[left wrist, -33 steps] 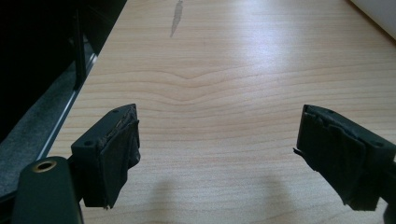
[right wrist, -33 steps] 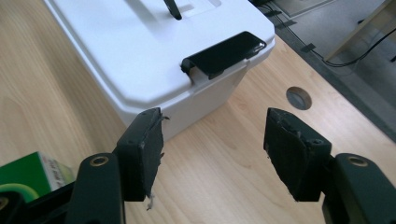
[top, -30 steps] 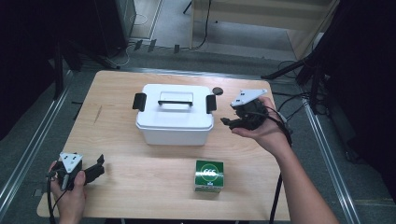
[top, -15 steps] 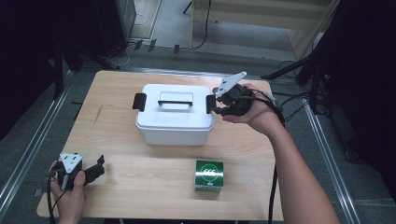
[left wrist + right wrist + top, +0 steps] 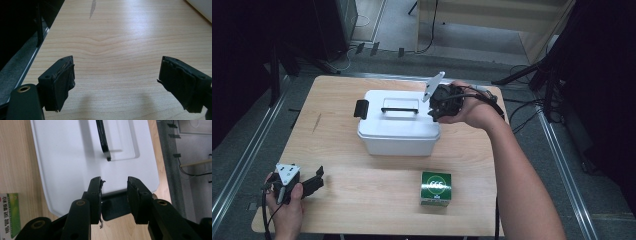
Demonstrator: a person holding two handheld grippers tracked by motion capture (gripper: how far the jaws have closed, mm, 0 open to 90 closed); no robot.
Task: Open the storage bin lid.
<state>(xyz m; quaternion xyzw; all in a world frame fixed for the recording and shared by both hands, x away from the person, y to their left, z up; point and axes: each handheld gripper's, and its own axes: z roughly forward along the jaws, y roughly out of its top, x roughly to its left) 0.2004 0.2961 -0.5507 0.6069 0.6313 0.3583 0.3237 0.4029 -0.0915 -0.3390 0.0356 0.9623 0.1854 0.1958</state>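
Right gripper (image 5: 114, 195) has moved in from 3 o'clock over the right-end black latch (image 5: 115, 205) of the white lidded storage box (image 5: 398, 122) at bench centre, jaws just narrowing, gap unfilled, so unlatching appears imminent; left gripper (image 5: 117, 85) wide, idle.

No legible text on green box (image 5: 435, 189)

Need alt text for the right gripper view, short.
The right gripper hangs over the end of a white lidded box, its two black fingers a little apart on either side of the box's black side latch, not pressing on it. The lid's black handle lies beyond, and a green carton sits on the wooden table at lower left.
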